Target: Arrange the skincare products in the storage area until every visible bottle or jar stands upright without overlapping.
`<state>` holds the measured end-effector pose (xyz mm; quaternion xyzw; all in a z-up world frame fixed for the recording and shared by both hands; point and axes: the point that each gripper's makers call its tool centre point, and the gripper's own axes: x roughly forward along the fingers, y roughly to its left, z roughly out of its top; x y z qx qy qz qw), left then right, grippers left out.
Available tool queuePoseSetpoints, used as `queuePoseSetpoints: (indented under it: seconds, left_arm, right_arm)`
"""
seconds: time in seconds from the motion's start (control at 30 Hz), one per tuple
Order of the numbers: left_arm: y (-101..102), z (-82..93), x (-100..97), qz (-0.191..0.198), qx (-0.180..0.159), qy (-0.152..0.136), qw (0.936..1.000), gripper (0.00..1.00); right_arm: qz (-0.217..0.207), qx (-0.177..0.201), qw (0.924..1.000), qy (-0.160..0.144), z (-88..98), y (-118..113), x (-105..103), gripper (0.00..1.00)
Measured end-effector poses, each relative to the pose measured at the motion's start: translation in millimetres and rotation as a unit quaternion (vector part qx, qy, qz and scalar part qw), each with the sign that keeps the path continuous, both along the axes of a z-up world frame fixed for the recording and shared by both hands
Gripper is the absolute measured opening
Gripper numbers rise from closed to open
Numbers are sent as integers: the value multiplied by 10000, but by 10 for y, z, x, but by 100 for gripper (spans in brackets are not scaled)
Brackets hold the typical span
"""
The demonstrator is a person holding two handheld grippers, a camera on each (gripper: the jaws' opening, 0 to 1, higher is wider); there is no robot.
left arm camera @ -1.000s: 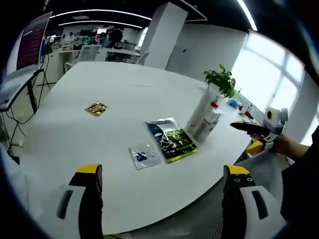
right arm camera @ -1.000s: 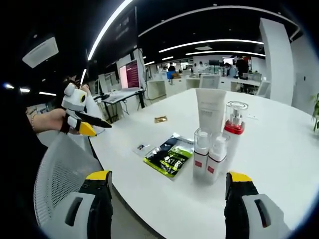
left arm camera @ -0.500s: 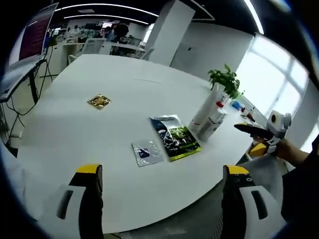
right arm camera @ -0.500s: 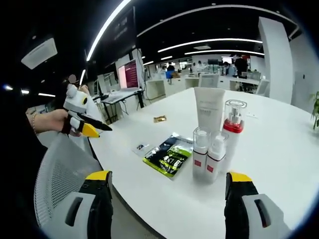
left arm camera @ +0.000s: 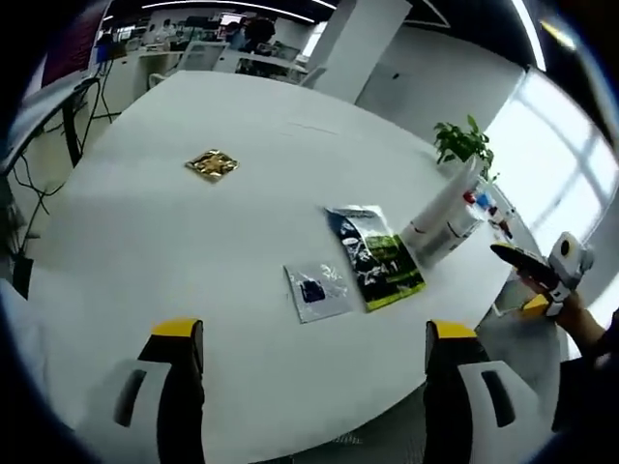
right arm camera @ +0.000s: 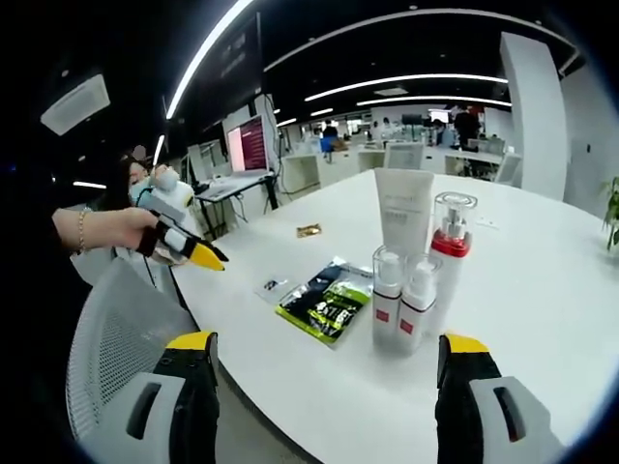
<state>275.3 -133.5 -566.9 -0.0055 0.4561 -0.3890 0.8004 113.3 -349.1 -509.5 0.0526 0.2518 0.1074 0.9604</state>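
Upright, four skincare bottles (right arm camera: 416, 266) are grouped near the worktop (left arm camera: 145, 242) edge; both tools (left arm camera: 305, 362) (right arm camera: 324, 372) are held wide, empty; labels unreadable.

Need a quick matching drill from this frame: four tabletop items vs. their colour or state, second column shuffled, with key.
Items:
1. tall tube
2. pump bottle
3. large sachet
4. small packet

Descriptions:
A. gold, lying alone far from the rest
B. white, standing upright on its cap, at the back of the cluster
C. dark with green print, lying flat
D. red collar under a clear cap, upright

Pairs: 1-B, 2-D, 3-C, 4-A
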Motion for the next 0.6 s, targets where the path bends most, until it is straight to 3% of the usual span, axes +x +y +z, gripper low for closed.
queuePoseSetpoints:
  seconds: [0.1,0.27,0.5,0.6]
  left_arm:
    - [-3,-51,180,68,90,83,9999,87]
    - [-56,-64,261,427,217,292,9984,86]
    - [-204,-114,622,787,524,470,9944,88]
    - [-248,-86,609,882,561,507,9932,88]
  right_arm:
    - [-36,0,10000,-4,4,-12,0,98]
    - [-69,5,10000,-38,21,-22,7,97]
    - [-70,-19,10000,-5,1,-30,2,97]
    - [-77,-32,10000,38,-11,-32,0,97]
